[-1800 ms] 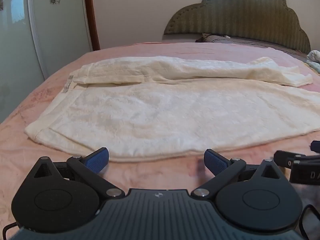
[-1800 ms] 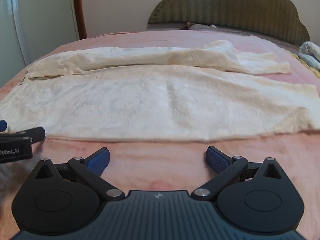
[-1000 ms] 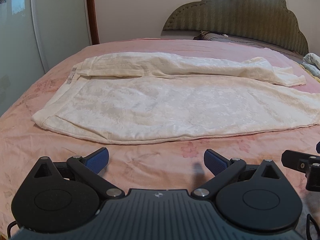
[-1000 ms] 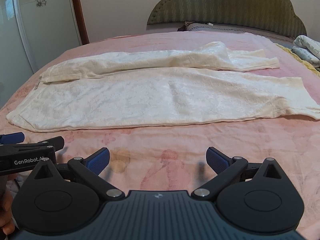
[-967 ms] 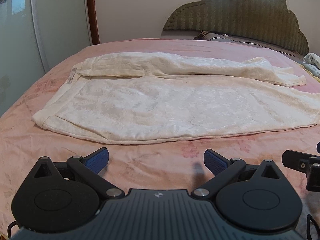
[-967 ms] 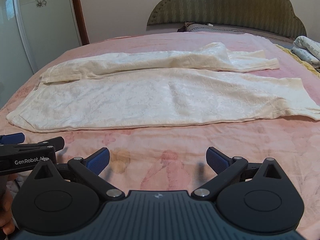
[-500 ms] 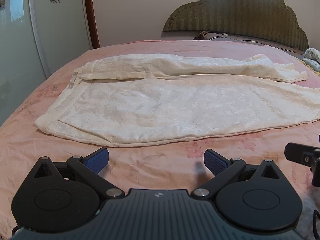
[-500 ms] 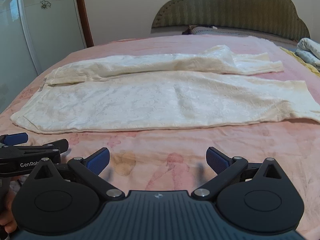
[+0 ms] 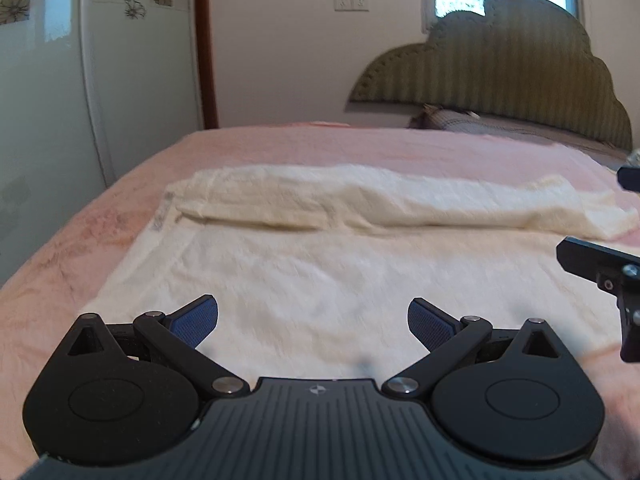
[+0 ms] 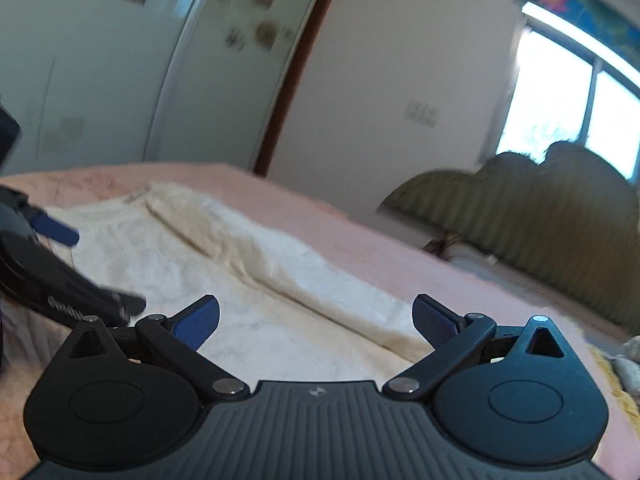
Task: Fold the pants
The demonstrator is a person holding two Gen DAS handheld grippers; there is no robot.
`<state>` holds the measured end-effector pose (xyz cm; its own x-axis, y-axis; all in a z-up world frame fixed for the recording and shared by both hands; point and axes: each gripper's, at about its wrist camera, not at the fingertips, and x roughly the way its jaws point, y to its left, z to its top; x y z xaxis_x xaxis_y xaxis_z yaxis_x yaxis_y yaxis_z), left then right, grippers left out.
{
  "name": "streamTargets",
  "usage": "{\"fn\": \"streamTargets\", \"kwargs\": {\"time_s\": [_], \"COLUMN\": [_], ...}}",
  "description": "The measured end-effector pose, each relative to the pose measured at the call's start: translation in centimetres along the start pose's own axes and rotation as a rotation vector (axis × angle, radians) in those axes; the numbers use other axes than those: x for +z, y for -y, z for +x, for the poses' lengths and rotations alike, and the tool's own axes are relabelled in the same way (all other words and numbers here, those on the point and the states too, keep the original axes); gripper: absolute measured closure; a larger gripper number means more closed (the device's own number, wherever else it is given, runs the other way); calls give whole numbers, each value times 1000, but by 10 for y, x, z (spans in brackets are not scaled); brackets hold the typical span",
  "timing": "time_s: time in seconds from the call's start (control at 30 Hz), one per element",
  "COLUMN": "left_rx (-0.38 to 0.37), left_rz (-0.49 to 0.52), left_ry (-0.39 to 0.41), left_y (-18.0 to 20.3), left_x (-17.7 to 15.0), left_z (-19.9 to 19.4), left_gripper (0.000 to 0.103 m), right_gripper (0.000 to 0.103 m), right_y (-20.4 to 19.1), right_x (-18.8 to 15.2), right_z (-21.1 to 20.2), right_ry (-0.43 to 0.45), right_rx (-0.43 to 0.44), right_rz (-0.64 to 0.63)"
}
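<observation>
Cream pants (image 9: pixel 320 264) lie flat on the pink bed, waistband to the left, legs running right, the far leg bunched in a long roll (image 9: pixel 360 204). My left gripper (image 9: pixel 313 320) is open and empty, low over the near leg close to the waistband. My right gripper (image 10: pixel 316 320) is open and empty, tilted, over the pants (image 10: pixel 248 280) further right. The right gripper's body shows at the right edge of the left wrist view (image 9: pixel 600 268). The left gripper shows at the left of the right wrist view (image 10: pixel 60 272).
The pink bedspread (image 9: pixel 360 144) surrounds the pants. A green padded headboard (image 9: pixel 500 64) stands at the back right. A glass wardrobe door (image 9: pixel 44 100) stands to the left of the bed. Folded cloth lies at the far right (image 10: pixel 628 364).
Both grippers have moved forward from the bed's near edge to over the pants. The right gripper has also swung and tilted. Both stay open.
</observation>
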<state>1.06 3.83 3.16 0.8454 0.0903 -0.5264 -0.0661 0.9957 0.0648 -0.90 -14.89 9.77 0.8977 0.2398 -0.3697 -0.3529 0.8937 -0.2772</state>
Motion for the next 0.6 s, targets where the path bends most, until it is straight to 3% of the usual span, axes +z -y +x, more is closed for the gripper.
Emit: {"fn": "streamTargets", "kwargs": {"time_s": [0.2, 0.37, 0.47, 0.6], "left_rx": [87, 112, 103, 91], "left_rz": [20, 0, -15, -41], "left_ry": [9, -46, -78, -113], "left_y": [-10, -19, -26, -32], "left_x": [28, 29, 18, 9], "left_z": [47, 87, 104, 117], "left_gripper": [0, 0, 0, 0], "right_gripper": [0, 0, 10, 32], "right_y": [39, 47, 49, 42], "right_x": [26, 54, 65, 80], "right_z": [85, 167, 212, 283], "right_ry": [-52, -105, -122, -187], "right_rx": [197, 294, 363, 386], "right_rz": [139, 133, 123, 100]}}
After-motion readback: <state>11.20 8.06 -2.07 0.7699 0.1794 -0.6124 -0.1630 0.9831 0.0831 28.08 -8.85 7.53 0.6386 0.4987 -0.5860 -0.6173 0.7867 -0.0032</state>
